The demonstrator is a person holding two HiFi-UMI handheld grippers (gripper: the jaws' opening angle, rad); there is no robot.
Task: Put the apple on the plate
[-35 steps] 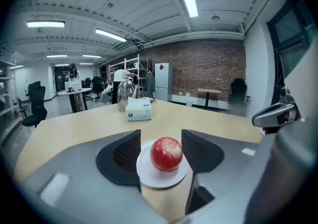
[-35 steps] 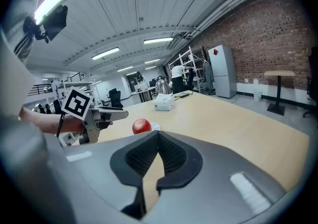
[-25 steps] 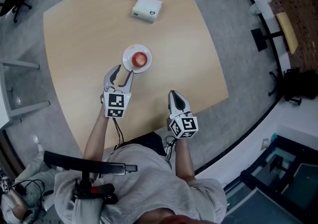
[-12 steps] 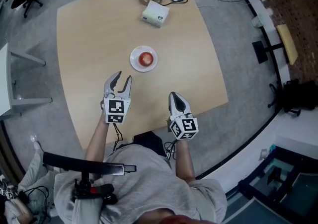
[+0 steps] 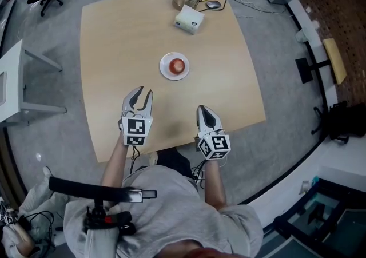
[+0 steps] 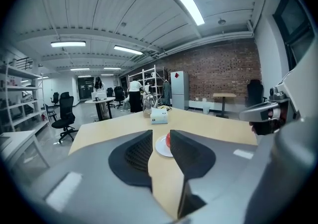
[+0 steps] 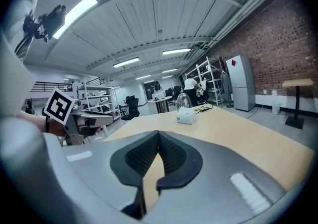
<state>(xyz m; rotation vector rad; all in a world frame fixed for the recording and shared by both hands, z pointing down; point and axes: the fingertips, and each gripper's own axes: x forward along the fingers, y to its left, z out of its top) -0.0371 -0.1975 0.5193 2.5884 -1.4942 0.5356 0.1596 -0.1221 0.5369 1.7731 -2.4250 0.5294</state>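
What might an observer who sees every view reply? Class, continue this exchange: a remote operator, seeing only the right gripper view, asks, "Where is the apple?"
Observer: In the head view the apple sits on the plate, near mid-table.
Operator: Is the left gripper holding anything?
Observer: No. The left gripper view shows its jaws apart with nothing between them; they have just been closing.
Operator: Is it touching the plate?
Observer: No. The head view shows bare table between its tips and the plate.
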